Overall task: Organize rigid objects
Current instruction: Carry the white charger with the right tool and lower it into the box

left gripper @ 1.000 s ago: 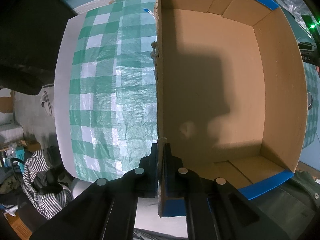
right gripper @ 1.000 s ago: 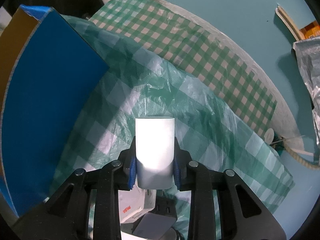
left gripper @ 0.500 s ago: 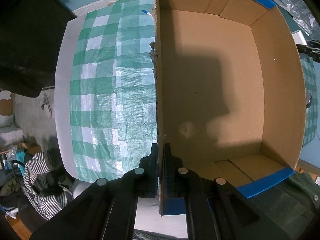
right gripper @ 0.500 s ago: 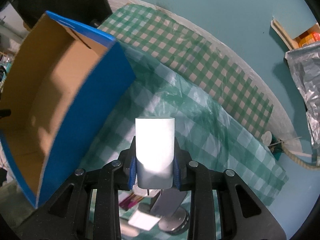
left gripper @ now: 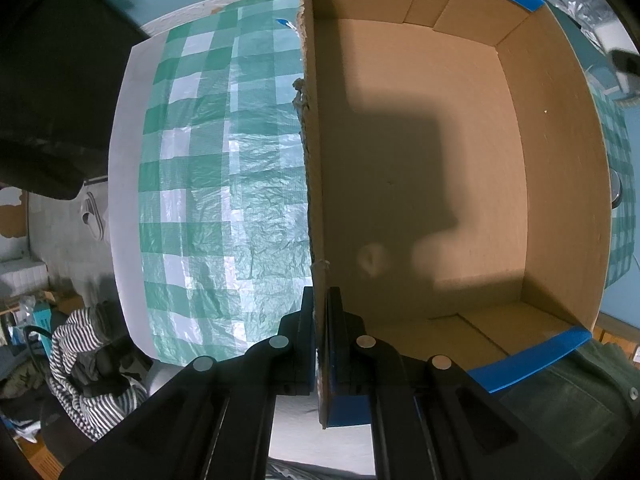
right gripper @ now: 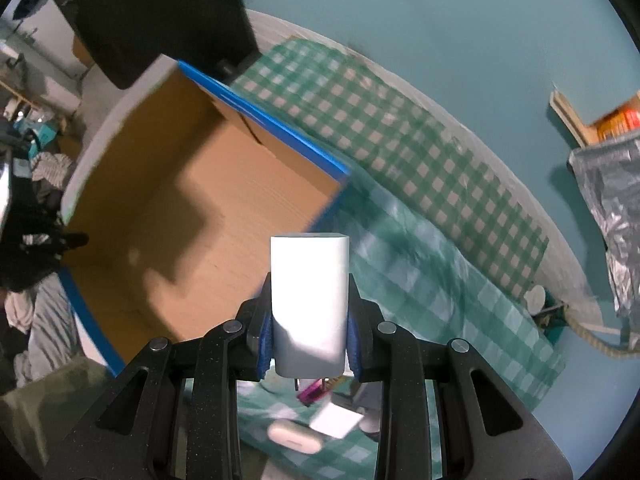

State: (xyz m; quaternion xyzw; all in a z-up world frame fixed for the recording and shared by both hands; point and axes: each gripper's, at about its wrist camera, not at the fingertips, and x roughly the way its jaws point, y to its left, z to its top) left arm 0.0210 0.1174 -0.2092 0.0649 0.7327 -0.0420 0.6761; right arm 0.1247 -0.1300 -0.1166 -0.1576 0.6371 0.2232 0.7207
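My left gripper (left gripper: 321,322) is shut on the near wall of an open cardboard box (left gripper: 560,184) with blue outer sides, seen from straight above; nothing lies inside the box. In the right wrist view my right gripper (right gripper: 308,322) is shut on a white rounded block (right gripper: 308,300), a charger-like plug with metal prongs at its lower end. The block hangs above the green checked cloth (right gripper: 432,280), just right of the same box (right gripper: 192,216), whose brown floor shows below and to the left.
Small items lie on the cloth under the right gripper: a white oval case (right gripper: 294,438), a white card (right gripper: 336,420), a magenta object (right gripper: 312,392). A silver foil bag (right gripper: 612,208) sits far right. Striped clothing (left gripper: 76,364) lies on the floor beyond the table edge.
My right gripper has risen with the white block and shifted toward the box; the box's inside has come into its view. The left gripper and the box have not moved.
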